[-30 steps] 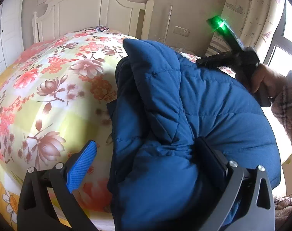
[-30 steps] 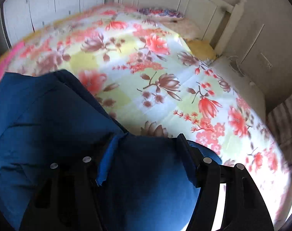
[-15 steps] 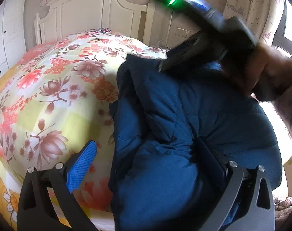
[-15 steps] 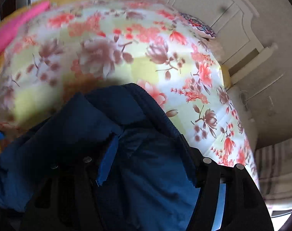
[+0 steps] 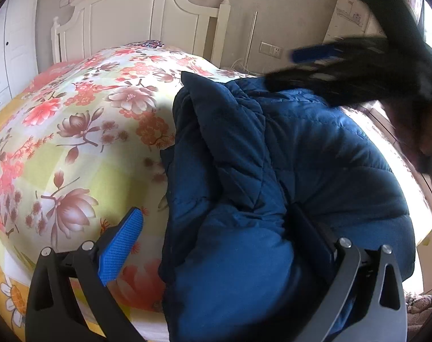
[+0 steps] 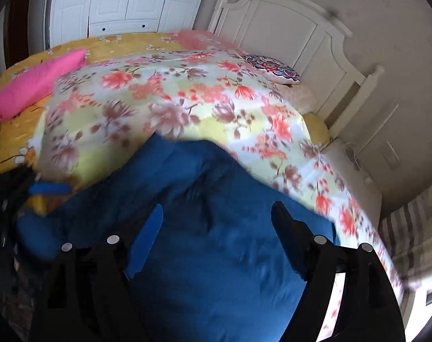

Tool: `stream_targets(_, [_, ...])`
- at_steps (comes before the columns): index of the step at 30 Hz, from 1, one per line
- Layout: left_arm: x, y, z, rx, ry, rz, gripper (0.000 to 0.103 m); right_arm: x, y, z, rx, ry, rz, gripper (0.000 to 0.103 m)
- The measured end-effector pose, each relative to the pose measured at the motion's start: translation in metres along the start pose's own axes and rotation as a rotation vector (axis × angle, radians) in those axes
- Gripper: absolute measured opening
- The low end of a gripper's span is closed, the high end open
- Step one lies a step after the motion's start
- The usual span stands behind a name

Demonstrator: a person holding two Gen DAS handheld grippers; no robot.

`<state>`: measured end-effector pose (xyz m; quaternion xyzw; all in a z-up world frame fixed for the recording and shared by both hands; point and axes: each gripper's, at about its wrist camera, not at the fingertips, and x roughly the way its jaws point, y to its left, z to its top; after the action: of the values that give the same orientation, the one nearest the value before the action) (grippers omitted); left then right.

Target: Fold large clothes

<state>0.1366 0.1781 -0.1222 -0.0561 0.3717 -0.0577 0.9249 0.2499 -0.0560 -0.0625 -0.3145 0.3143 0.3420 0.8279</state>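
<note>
A dark blue puffer jacket [image 5: 272, 188] lies bunched and partly folded on the floral bedspread [image 5: 82, 131]. My left gripper [image 5: 216, 211] stands wide at the jacket's near edge. Its blue left pad [image 5: 122, 245] is clear of the cloth over the bedspread, while the right finger [image 5: 309, 228] is sunk against the padding. My right gripper [image 5: 281, 67] hovers blurred above the jacket's far side. In the right wrist view its jaws [image 6: 216, 228] are opening, with the jacket [image 6: 216, 270] below and between the fingers but not pinched.
A white headboard [image 5: 147, 8] stands at the far end of the bed. A pink cushion [image 6: 36, 85] and a patterned cushion [image 6: 272, 68] lie on the bed. White wardrobe doors [image 6: 116, 0] stand behind. A hand [image 5: 415, 136] holds the right gripper.
The right gripper, earlier shut on a fold of the jacket, swung across toward the camera in the left wrist view, spread its fingers and let the fold drop. The left gripper stayed put.
</note>
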Motion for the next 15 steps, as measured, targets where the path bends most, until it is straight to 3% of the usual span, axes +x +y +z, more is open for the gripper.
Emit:
stream_targets(2, [0.0, 0.0, 0.0, 0.0, 0.001, 0.001, 0.101, 0.012, 0.007, -0.023, 0.007, 0.023, -0.014, 0.076])
stream_targets(3, [0.0, -0.001, 0.0, 0.001, 0.004, 0.001, 0.101, 0.015, 0.003, -0.033, 0.071, -0.022, 0.003, 0.076])
stream_targets(6, [0.003, -0.002, 0.0, 0.003, 0.013, 0.007, 0.101, 0.016, -0.015, -0.04, 0.17, -0.029, 0.093, 0.076])
stream_targets(12, [-0.016, -0.012, 0.013, 0.029, 0.054, 0.075, 0.101, -0.046, -0.009, -0.069, 0.184, -0.11, 0.073, 0.076])
stream_targets(15, [-0.055, -0.028, 0.043, 0.12, -0.048, 0.102, 0.101, -0.079, 0.0, -0.1, 0.18, -0.152, 0.062, 0.076])
